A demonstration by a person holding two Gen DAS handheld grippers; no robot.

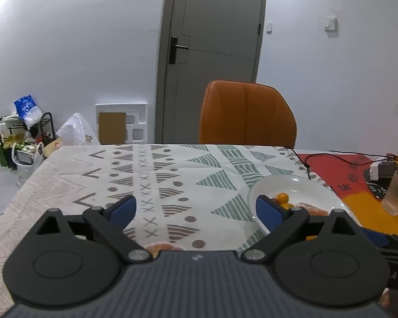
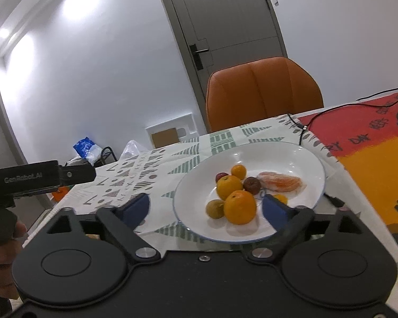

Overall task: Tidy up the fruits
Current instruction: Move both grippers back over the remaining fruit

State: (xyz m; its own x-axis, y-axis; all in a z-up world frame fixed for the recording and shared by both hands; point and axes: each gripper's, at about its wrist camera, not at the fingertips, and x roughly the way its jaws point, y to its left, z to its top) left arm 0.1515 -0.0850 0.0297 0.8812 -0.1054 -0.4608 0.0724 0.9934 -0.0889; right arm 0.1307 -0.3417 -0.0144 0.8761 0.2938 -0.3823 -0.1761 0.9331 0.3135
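Left wrist view: the left tool is released, its blue pads wide apart over the patterned cloth on the counter, with nothing between them. The white plate lies to the right, partly hidden by the right pad, with a small orange showing in it. An orange chair stands behind.

Right wrist view: the right tool is released too, nothing gripped. The plate sits just ahead, holding oranges, a kiwi, dark small fruits and a peeled citrus piece. The left tool's body shows at the left edge, held by a hand.
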